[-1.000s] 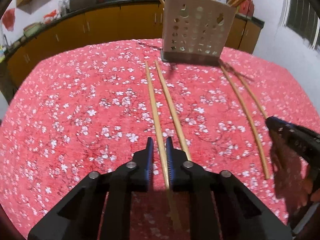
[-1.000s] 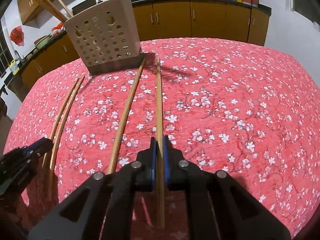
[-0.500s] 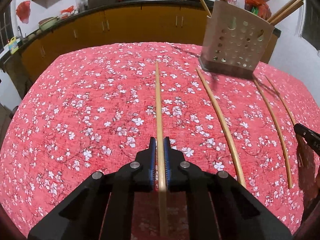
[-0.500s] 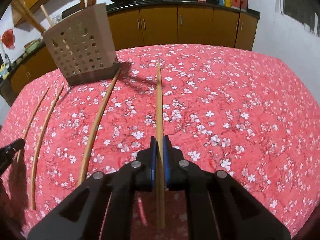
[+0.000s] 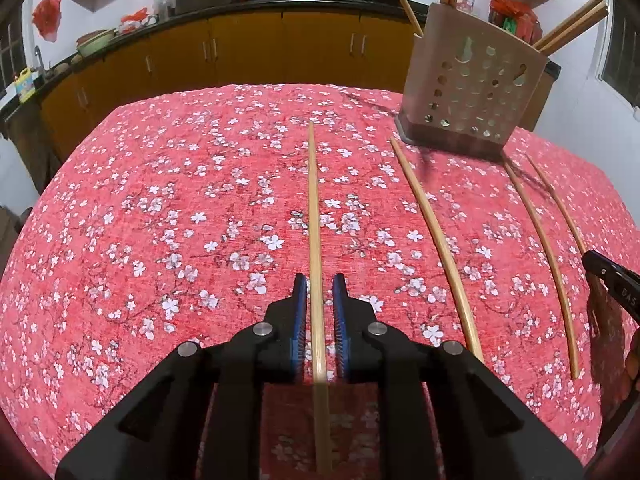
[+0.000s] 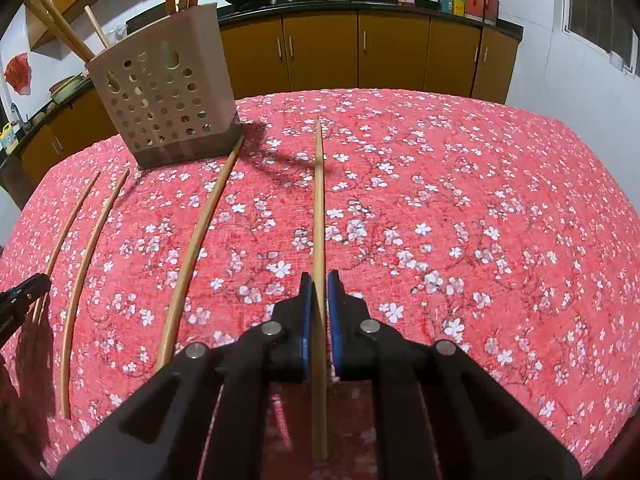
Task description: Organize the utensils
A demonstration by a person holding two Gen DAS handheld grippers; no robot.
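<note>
Several bamboo chopsticks lie side by side on the red flowered tablecloth [image 5: 180,220]. The leftmost chopstick [image 5: 314,208] runs between the jaws of my left gripper [image 5: 319,280], which are opening: a thin gap shows on each side of the stick, and it rests on the cloth. My right gripper [image 6: 319,278] is shut on the rightmost chopstick [image 6: 319,200]. Two more chopsticks [image 6: 198,240] [image 6: 86,256] lie between them. A beige perforated utensil holder [image 5: 472,84] [image 6: 164,92] stands at the far side with chopsticks leaning in it.
The right gripper's tip [image 5: 608,276] shows at the right edge of the left wrist view, and the left gripper's tip [image 6: 26,292] at the left edge of the right wrist view. Yellow kitchen cabinets [image 6: 320,52] and a dark counter with woks stand behind the table.
My left gripper carried its chopstick leftward, away from its neighbour, then its jaws spread slightly off the stick. The right gripper stays shut on its chopstick and has barely shifted.
</note>
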